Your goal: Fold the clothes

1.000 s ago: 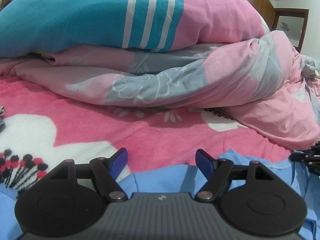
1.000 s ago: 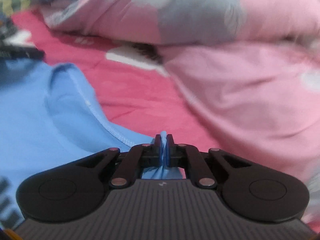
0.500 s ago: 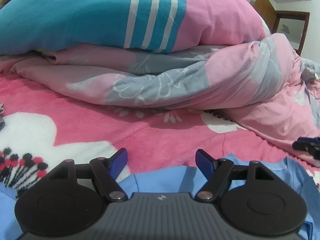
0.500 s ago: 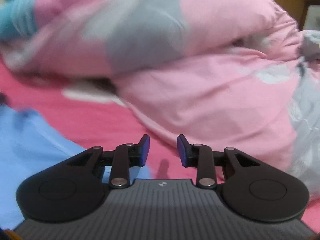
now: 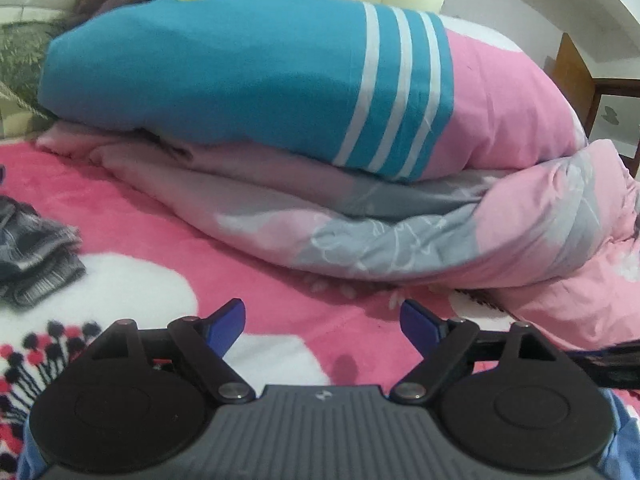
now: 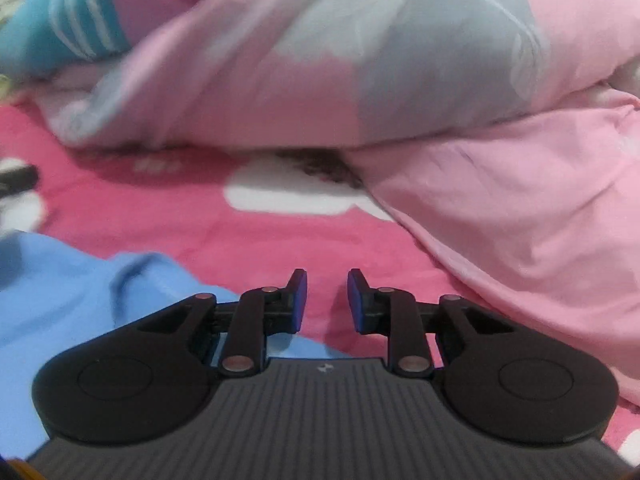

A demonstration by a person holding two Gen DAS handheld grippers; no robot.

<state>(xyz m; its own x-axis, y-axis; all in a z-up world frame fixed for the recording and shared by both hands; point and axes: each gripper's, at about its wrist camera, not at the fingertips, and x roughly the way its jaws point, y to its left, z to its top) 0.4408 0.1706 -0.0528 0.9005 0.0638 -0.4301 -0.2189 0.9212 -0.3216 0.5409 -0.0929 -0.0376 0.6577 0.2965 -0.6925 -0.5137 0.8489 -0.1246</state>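
A light blue garment (image 6: pixel 60 292) lies flat on the pink blanket (image 6: pixel 248 240), at the lower left of the right wrist view. My right gripper (image 6: pixel 327 300) is open just past the garment's edge, with nothing between its blue pads. In the left wrist view my left gripper (image 5: pixel 322 320) is wide open over the pink and white blanket (image 5: pixel 280 292), holding nothing. Only slivers of the blue garment (image 5: pixel 622 412) show at that frame's bottom corners, behind the gripper body. The other gripper's dark tip (image 5: pixel 612 364) pokes in at the right edge.
A heap of pink and grey quilts (image 5: pixel 400 232) topped by a teal, white-striped cover (image 5: pixel 240 76) fills the far side of the bed. A grey knitted garment (image 5: pixel 32 256) lies at the left. Wooden furniture (image 5: pixel 576 76) stands at the far right.
My right gripper let go of the blue garment's edge and opened. My left gripper, still open, rose and moved forward, so the blue garment dropped out from between its fingers.
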